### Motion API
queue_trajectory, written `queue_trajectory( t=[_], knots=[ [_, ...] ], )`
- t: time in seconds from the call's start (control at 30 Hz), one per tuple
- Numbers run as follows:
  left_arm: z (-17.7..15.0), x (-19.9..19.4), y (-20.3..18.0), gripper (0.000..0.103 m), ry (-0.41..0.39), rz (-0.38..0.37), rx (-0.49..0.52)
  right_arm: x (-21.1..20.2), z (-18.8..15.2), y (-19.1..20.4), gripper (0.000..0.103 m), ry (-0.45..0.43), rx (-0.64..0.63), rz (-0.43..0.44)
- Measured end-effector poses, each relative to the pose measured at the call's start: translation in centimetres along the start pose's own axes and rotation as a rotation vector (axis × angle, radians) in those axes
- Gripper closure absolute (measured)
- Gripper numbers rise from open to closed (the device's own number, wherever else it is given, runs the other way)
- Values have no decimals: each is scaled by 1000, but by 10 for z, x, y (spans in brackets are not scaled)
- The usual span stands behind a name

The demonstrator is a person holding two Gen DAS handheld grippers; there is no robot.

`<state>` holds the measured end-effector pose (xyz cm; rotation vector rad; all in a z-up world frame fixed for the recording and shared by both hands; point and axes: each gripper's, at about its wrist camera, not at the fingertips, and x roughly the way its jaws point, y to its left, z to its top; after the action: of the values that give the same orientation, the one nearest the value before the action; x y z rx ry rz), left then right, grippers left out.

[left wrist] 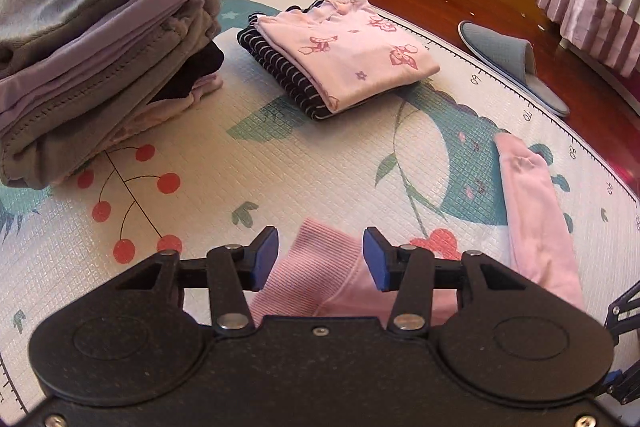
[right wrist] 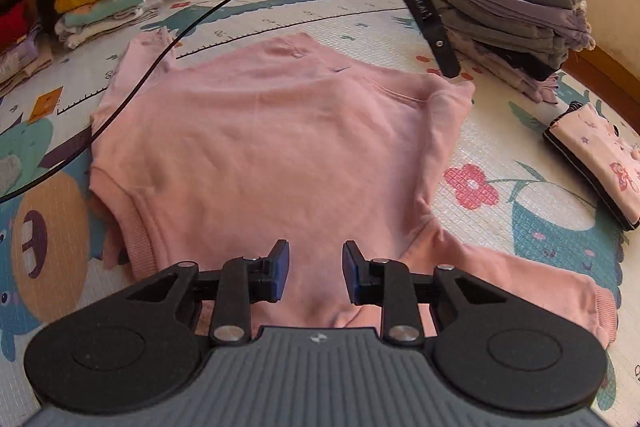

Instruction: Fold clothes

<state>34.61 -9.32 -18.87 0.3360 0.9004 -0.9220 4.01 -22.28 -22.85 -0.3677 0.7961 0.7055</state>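
Left tongs spread, jaws either side of ribbed cuff, not pinching. Right tongs spread, low over pink sweatshirt lying flat on mat ahead. Folded stack ahead-left of left tongs. Risk: shallow bite on thick cuff slips, sleeve flops askew, fold crooked.

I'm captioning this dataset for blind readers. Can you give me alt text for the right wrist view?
The open right claw hovers over a pink sweatshirt spread flat on a patterned play mat. A stack of folded grey and lilac clothes sits at upper right.
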Motion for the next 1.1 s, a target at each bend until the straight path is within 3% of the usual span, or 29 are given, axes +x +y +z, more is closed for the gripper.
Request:
queue_trajectory(
  t=[0.2,0.5,0.6,0.63,0.73,0.93,1.1],
  knots=[
    [6,16,26,58,91,-166,28,4,-6,4,74,47,26,22],
    [8,44,44,58,163,-264,-64,8,-12,6,73,50,34,26],
    [9,44,39,72,161,-296,-48,8,-11,4,73,45,45,18],
    [10,43,37,82,147,-301,-35,8,-11,4,73,43,46,20],
    [9,40,26,97,106,-287,16,9,-12,3,73,42,46,26],
    [5,53,16,99,33,-104,12,10,-13,8,70,44,35,48],
    [4,67,8,99,43,-32,20,10,-13,13,69,47,31,53]
  ],
)
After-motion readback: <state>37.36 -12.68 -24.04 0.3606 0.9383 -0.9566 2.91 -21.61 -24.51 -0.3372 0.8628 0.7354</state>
